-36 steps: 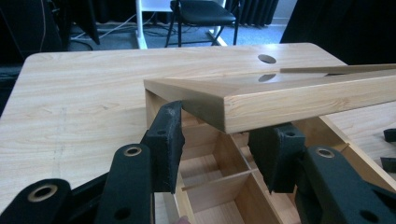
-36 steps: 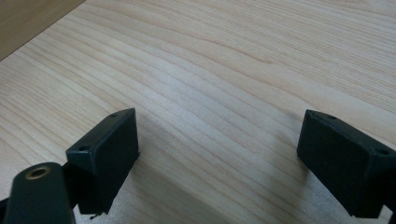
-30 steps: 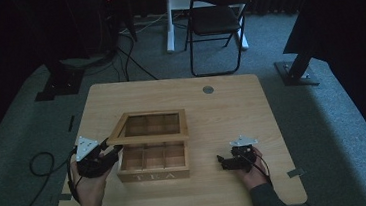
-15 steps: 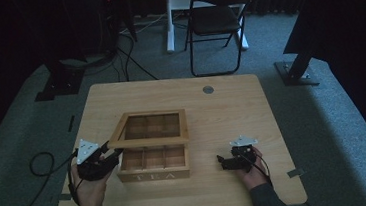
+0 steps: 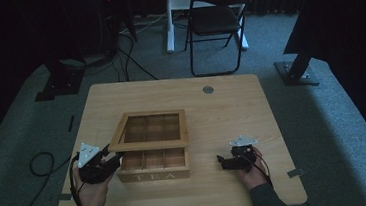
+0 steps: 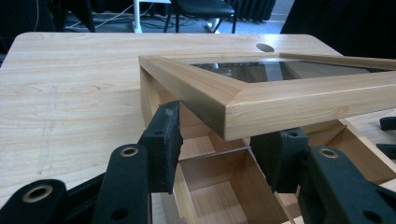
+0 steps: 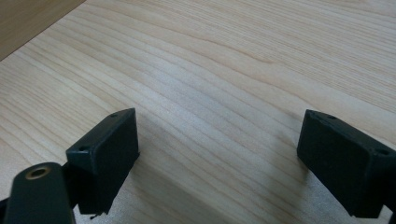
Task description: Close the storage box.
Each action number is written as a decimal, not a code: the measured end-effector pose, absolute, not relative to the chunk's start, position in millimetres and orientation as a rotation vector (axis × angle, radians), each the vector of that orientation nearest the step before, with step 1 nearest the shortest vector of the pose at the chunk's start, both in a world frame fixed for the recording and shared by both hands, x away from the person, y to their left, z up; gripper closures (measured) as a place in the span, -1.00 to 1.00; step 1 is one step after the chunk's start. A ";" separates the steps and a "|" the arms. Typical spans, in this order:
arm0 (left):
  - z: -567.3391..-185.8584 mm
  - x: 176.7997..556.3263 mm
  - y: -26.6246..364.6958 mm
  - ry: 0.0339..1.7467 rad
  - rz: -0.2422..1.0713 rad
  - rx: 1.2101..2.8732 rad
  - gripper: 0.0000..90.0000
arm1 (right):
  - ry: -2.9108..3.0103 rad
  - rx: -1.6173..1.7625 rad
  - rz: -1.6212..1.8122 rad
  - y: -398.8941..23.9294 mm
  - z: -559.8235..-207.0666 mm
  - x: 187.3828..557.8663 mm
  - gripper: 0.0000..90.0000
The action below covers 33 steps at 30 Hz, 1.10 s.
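Nearest us, our left gripper (image 6: 219, 154) sits at the tea box (image 5: 152, 168)'s left front corner, jaws apart astride the raised glass lid (image 6: 280, 88), presumably to lift it. Right of the box, our right gripper (image 7: 219, 154) rests wide open over bare table (image 5: 231, 104). Beyond the box, a chair (image 5: 216, 20); nothing obstructs.

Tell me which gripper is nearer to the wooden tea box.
The left. The left gripper is at the tea box's left front corner, under its raised lid; the right gripper rests apart on the table.
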<state>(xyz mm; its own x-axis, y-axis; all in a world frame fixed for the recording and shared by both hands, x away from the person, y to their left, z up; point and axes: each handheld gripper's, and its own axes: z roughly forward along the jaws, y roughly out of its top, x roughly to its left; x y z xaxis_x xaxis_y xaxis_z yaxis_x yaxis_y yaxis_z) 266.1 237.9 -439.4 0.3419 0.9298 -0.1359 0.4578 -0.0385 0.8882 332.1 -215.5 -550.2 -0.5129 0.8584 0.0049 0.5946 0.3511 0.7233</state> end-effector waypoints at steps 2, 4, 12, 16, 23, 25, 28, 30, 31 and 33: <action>-441.3 264.9 237.3 1.265 0.626 1.661 0.18 | 2.243 1.277 0.964 -215.5 -550.2 332.1 -0.73; -443.6 264.2 237.6 1.271 0.618 1.663 0.16 | 2.243 1.277 0.964 -215.5 -550.2 332.1 -0.73; -451.0 261.3 238.3 1.297 0.602 1.669 0.09 | 2.243 1.277 0.964 -215.5 -550.2 332.1 -0.73; -455.4 259.3 239.1 1.301 0.592 1.681 0.06 | 2.243 1.276 0.964 -215.5 -550.2 332.1 -0.73; -462.2 256.8 239.1 1.307 0.596 1.702 0.03 | 2.244 1.276 0.964 -215.5 -550.2 332.1 -0.73; -463.7 255.2 239.4 1.304 0.597 1.704 0.03 | 2.244 1.275 0.964 -215.5 -550.2 332.1 -0.73; -464.9 252.5 239.8 1.295 0.603 1.715 0.04 | 2.244 1.275 0.964 -215.5 -550.2 332.1 -0.73; -465.6 250.9 239.8 1.290 0.609 1.720 0.04 | 2.244 1.275 0.964 -215.5 -550.2 332.1 -0.73; -466.1 250.4 240.0 1.288 0.608 1.723 0.05 | 2.244 1.275 0.964 -215.5 -550.2 332.1 -0.73; -467.5 249.3 239.9 1.288 0.605 1.728 0.06 | 2.244 1.275 0.964 -215.5 -550.2 332.1 -0.73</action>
<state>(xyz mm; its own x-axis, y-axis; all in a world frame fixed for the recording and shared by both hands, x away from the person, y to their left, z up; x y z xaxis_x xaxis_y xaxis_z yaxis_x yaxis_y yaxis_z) 249.3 239.9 -467.5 0.3456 0.9314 -0.1138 0.5066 -0.0831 0.8582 332.1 -215.5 -550.2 -0.5133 0.8582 0.0047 0.5942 0.3514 0.7235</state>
